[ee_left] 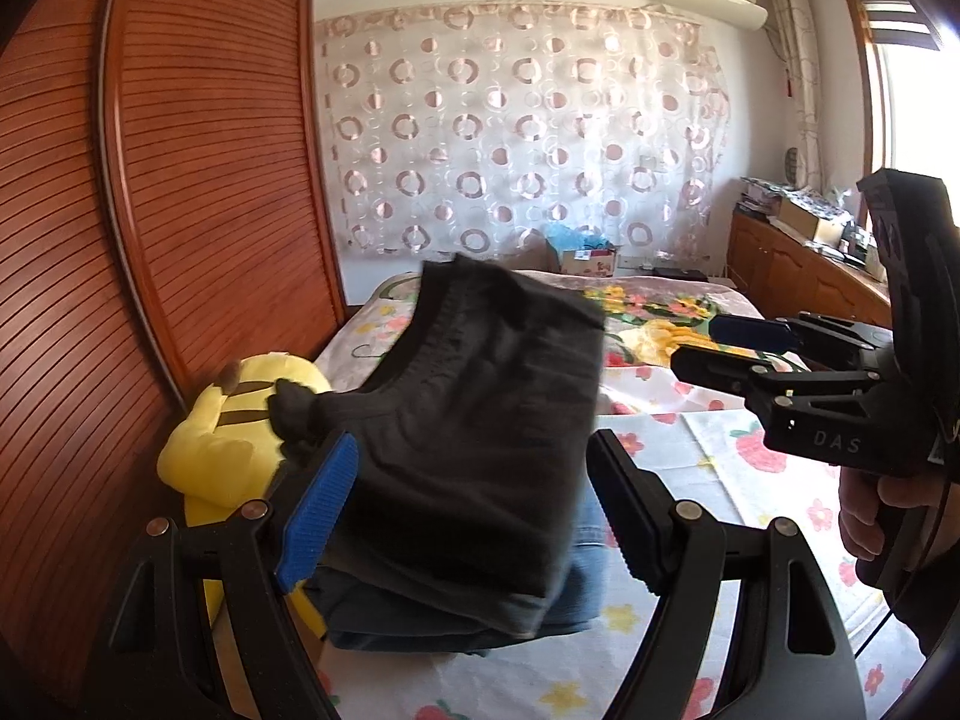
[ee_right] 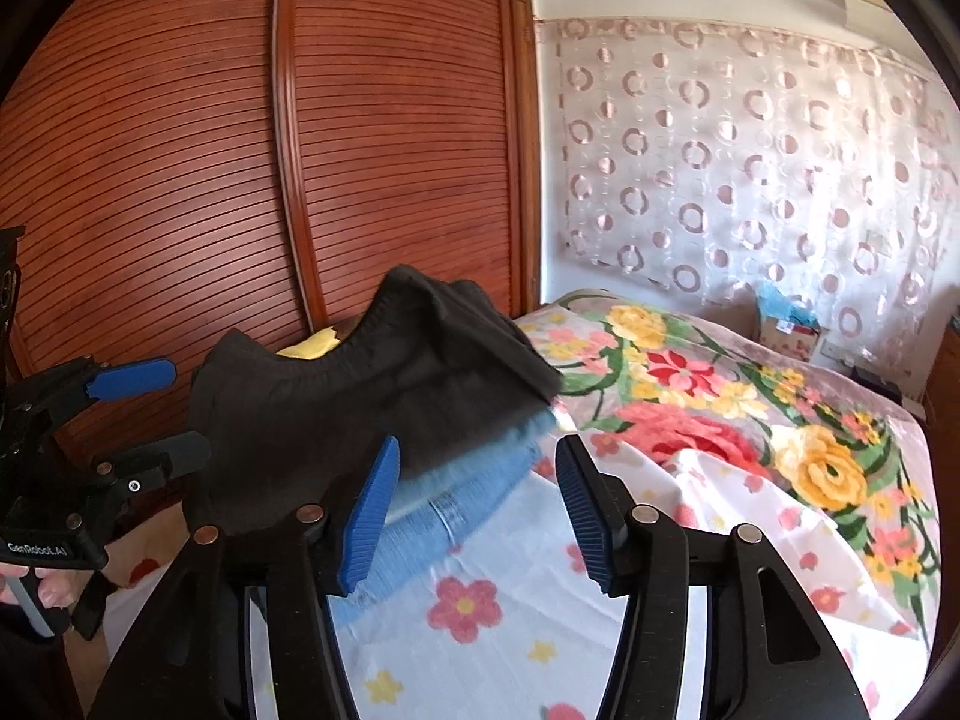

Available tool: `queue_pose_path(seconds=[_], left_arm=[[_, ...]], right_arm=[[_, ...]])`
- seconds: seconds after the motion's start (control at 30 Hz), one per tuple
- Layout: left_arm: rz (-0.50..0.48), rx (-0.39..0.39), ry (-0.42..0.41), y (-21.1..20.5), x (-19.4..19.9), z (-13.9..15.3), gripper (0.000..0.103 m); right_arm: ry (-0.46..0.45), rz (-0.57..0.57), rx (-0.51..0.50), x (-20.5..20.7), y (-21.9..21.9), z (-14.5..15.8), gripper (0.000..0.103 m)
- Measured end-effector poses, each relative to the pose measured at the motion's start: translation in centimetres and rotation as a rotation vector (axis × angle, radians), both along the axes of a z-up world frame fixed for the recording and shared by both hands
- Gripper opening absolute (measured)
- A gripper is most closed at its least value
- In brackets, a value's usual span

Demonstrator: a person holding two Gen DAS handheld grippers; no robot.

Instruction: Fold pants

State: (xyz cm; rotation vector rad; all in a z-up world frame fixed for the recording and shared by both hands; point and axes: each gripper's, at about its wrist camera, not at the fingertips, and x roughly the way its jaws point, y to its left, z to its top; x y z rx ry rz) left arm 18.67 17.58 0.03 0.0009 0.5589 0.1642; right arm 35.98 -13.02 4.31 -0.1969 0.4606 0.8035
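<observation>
Dark pants (ee_left: 480,420), folded and a bit blurry, sitting on a denim pile (ee_right: 444,516) right between and just ahead of the left gripper (ee_left: 474,504) jaws, long side running away from them. Left clearly nearer. Right gripper (ee_right: 480,510) off to the pile's right edge. Both sets of jaws spread wide, clamped on nothing.

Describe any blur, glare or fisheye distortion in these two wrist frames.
Left wrist: dark pants edges smeared, window blown out, wardrobe door bowed. Right wrist: pants and blue jeans edge streaked with blur, curtain bright, wardrobe slats curved; left gripper at the frame edge.
</observation>
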Motion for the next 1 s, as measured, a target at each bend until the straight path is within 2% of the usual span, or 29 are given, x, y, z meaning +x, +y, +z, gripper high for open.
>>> queue_pose_path(seconds=[0.33, 0.67, 0.73, 1.0], left_arm=[[-0.088, -0.014, 0.009, -3.9, -0.5, -0.2, 0.08], [-0.191, -0.02, 0.044, -8.0, -2.8, -0.9, 0.081], [-0.202, -0.02, 0.042, -8.6, -3.2, -0.9, 0.091], [-0.252, -0.044, 0.059, -10.8, -5.4, -1.4, 0.092]], right_arm=[[0.012, -0.104, 0.013, -4.2, -2.7, 0.4, 0.062], [0.007, -0.19, 0.028, -9.7, -4.1, 1.2, 0.066], [0.006, -0.204, 0.032, -10.5, -4.5, 1.2, 0.066], [0.011, -0.27, 0.043, -14.6, -5.6, 0.8, 0.069]])
